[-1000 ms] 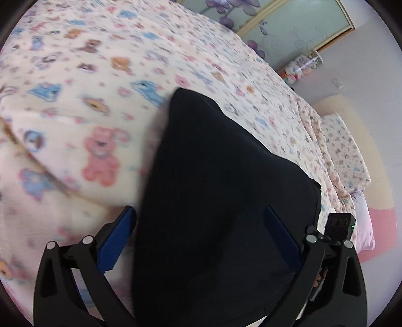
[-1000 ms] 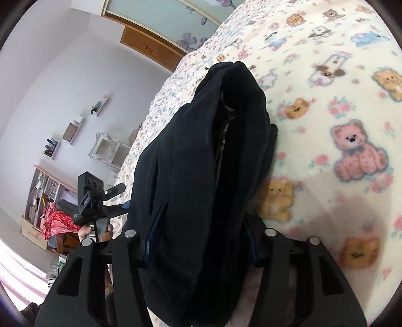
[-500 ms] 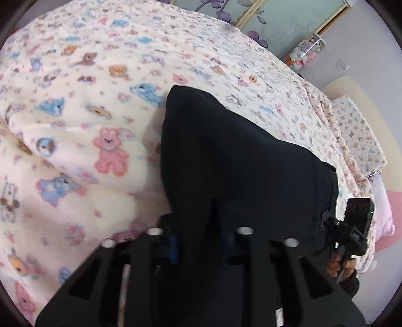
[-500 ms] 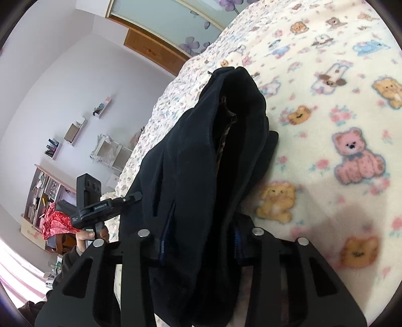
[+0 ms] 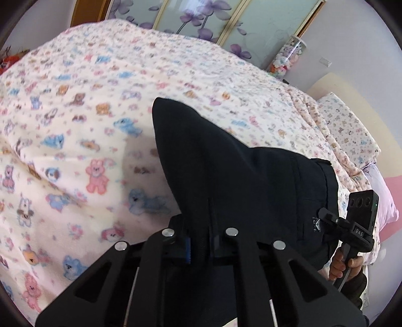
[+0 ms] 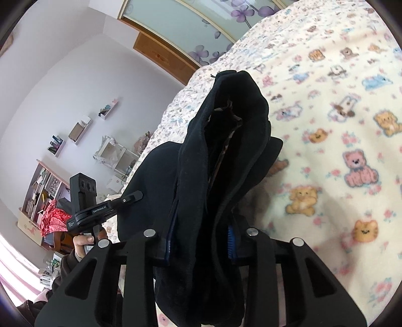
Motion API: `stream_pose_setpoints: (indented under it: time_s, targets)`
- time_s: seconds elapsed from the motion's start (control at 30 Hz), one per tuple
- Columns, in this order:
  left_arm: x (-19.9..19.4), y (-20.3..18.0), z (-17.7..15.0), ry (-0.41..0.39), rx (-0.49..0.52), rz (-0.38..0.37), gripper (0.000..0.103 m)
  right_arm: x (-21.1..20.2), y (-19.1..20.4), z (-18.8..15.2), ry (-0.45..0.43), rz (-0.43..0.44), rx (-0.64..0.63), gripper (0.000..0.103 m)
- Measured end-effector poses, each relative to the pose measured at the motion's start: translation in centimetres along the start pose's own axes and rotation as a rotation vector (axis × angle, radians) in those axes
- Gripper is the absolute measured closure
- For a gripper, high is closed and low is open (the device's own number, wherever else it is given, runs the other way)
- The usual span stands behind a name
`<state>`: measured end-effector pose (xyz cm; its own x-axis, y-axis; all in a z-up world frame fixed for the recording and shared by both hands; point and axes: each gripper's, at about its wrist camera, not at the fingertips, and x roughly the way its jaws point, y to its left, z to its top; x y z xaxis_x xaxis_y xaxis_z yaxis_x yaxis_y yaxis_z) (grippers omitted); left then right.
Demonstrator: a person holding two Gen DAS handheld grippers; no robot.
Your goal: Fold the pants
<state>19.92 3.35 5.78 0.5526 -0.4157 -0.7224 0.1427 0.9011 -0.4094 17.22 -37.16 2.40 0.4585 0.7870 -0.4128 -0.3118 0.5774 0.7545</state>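
Dark navy pants lie partly lifted on a bed blanket printed with bears. My left gripper is shut on a thin fold of the pants at their near edge. In the right wrist view the pants hang as a thick bundle with the lining showing. My right gripper is closing on that bundle, and its blue pads press into the cloth. Each wrist view shows the other gripper held in a hand at the pants' far side: the right one and the left one.
The blanket covers the whole bed. A pillow lies at the head end. Flowered wardrobe doors stand behind the bed. Beside the bed are shelves and a red cloth.
My left gripper went from wide open around the pants to shut on their edge. The right jaws narrowed on the bundle. Both grippers rose, lifting the cloth off the blanket.
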Motion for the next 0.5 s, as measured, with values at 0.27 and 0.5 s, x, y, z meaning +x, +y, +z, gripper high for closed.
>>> stream_pose_setpoints:
  time_s: [0.27, 0.5]
  targets:
    - [-0.7, -3.1, 1.6, -0.095, 0.027, -0.045, 0.095, -0.9, -1.4, 2.6, -0.07, 0.037, 0.058, 0.07]
    - [2.5, -3.6, 3.7, -0.12, 0.002, -0.048, 0.094, -1.6, -3.5, 4.4, -0.166, 0.041, 0.083, 0.07]
